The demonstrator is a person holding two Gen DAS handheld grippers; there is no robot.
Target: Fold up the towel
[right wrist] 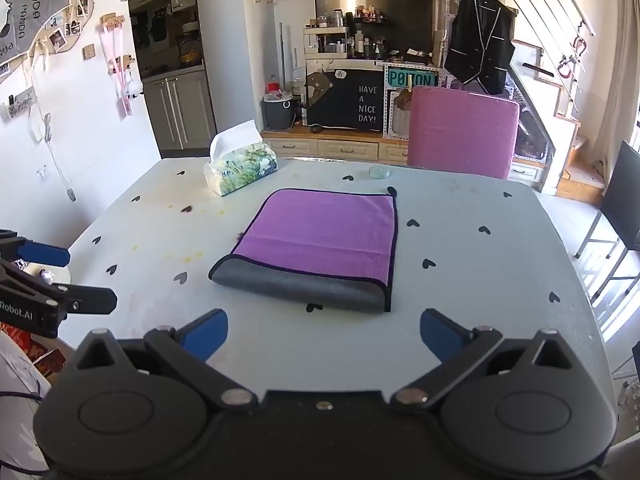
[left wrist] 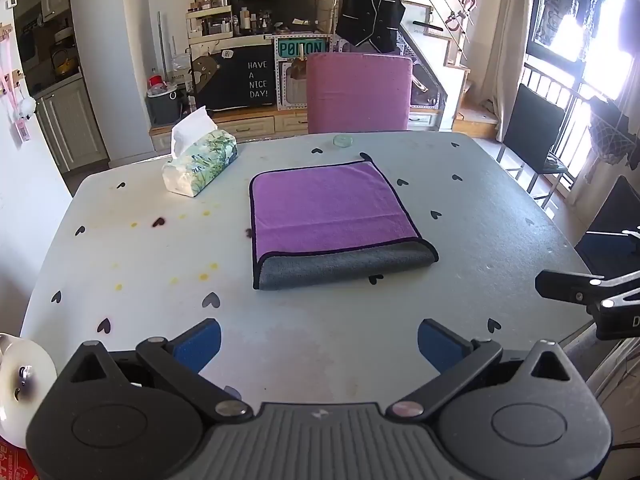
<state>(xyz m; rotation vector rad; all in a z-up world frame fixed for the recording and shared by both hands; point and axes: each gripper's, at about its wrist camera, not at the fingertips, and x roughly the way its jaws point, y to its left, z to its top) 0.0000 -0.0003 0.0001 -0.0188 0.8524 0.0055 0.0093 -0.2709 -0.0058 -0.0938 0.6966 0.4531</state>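
Observation:
A purple towel (left wrist: 332,208) with a grey underside and dark trim lies folded flat in the middle of the white table (left wrist: 320,320); its grey folded edge faces me. It also shows in the right wrist view (right wrist: 324,232). My left gripper (left wrist: 319,344) is open and empty, held above the table's near edge, short of the towel. My right gripper (right wrist: 324,334) is open and empty, also just short of the towel's grey edge. Each gripper shows at the side of the other's view.
A tissue pack (left wrist: 200,160) stands at the far left of the table. A small glass dish (left wrist: 343,140) sits at the far edge. A pink chair (left wrist: 358,92) stands behind the table. Dark chairs (left wrist: 532,136) stand to the right.

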